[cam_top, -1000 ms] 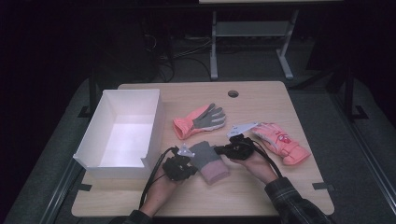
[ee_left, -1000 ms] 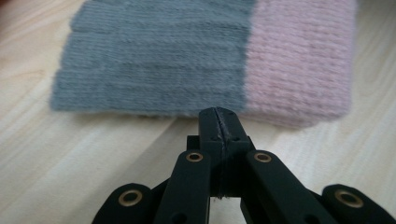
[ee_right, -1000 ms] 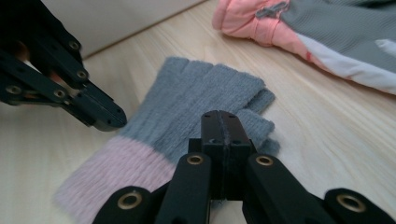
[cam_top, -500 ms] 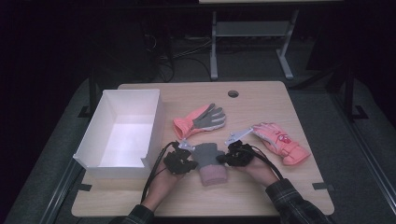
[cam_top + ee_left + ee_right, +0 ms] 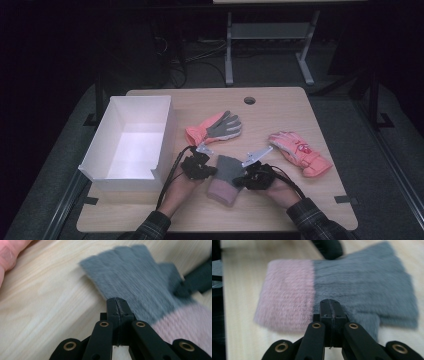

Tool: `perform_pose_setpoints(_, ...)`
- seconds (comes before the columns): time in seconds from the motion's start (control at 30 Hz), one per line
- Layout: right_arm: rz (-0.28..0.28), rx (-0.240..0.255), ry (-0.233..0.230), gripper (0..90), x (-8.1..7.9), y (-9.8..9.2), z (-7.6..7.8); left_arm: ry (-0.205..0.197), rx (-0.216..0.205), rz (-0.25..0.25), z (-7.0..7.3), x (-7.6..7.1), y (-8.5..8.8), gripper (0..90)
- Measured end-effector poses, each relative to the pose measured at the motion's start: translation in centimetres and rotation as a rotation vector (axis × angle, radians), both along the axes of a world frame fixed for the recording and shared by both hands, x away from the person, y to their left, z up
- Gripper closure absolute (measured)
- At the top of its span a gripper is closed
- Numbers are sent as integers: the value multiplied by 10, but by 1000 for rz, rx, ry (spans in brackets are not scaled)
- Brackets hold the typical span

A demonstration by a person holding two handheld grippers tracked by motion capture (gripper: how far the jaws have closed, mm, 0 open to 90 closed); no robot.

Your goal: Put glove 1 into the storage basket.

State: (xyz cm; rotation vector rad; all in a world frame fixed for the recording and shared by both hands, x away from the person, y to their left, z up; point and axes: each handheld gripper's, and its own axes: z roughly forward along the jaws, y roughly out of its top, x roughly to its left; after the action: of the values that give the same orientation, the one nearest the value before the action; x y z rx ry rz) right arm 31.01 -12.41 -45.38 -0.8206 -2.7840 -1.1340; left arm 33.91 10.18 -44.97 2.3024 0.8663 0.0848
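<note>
Two hand-held tools pinch opposite edges of a grey and pink glove on a wooden desk.

The left tool (image 5: 212,171) has its jaws pressed together on the glove's (image 5: 226,179) left edge; in the left gripper view the closed tips sit on the grey knit near where it meets the pink cuff. The right tool (image 5: 239,181) is likewise clamped on the glove's right edge, by the same colour seam. The glove lies flat between the two tools, on the desk (image 5: 280,107). Beyond the left tool lies an orange and grey glove (image 5: 215,127), with a white box (image 5: 161,137) to its left. Beyond the right tool lies a pink glove (image 5: 299,152).
</note>
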Motion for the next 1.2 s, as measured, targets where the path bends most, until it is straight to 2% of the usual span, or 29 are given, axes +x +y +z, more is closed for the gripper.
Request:
perform_pose_setpoints(0.13, 33, 1, 1, 900, -9, 4, 0, -3, 1, -19, 0, 4, -6, 897)
perform_pose_setpoints(0.23, 37, 5, -5, 900, -12, 5, 0, -3, 1, -28, 1, 7, -8, 897)
perform_pose_setpoints(0.33, 27, 23, -7, 896, -12, 2, 3, 1, -18, -24, 2, 8, -7, 897)
perform_pose_setpoints(0.47, -7, 45, -16, 797, -15, -9, 6, -10, -38, -13, 9, 7, -1, 840)
perform_pose_setpoints(0.5, -17, 48, -19, 756, -16, -13, 7, -12, -51, -8, 12, 5, 0, 813)
perform_pose_setpoints(0.53, -31, 49, -24, 729, -17, -18, 7, -18, -46, -14, 14, 5, 2, 781)
perform_pose_setpoints(0.6, -58, 57, -28, 655, -19, -26, 9, -6, -66, -12, 18, 1, 2, 690)
perform_pose_setpoints(0.7, -109, 63, -41, 494, -22, -39, 12, 8, -51, -38, 21, -4, 2, 511)
perform_pose_setpoints(0.83, -181, 67, -68, 337, -25, -56, 12, 7, -75, -55, 24, -11, -4, 341)
perform_pose_setpoints(0.97, -243, 66, -70, 191, -28, -73, 11, 5, -54, -78, 24, -14, -15, 209)
perform_pose_setpoints(1.0, -254, 63, -78, 150, -29, -76, 10, 5, -34, -88, 23, -15, -18, 182)
perform_pose_setpoints(1.03, -273, 58, -80, 139, -31, -81, 10, 4, -36, -85, 22, -16, -21, 169)
perform_pose_setpoints(1.07, -284, 60, -77, 137, -32, -84, 10, -2, -20, -96, 19, -16, -24, 150)
perform_pose_setpoints(1.1, -296, 60, -90, 133, -34, -89, 9, -1, -18, -80, 16, -17, -28, 140)
perform_pose_setpoints(1.13, -312, 53, -100, 130, -36, -93, 9, -5, -2, -77, 13, -17, -31, 134)
perform_pose_setpoints(1.2, -329, 53, -81, 124, -39, -102, 6, -16, 48, -79, 5, -17, -36, 130)
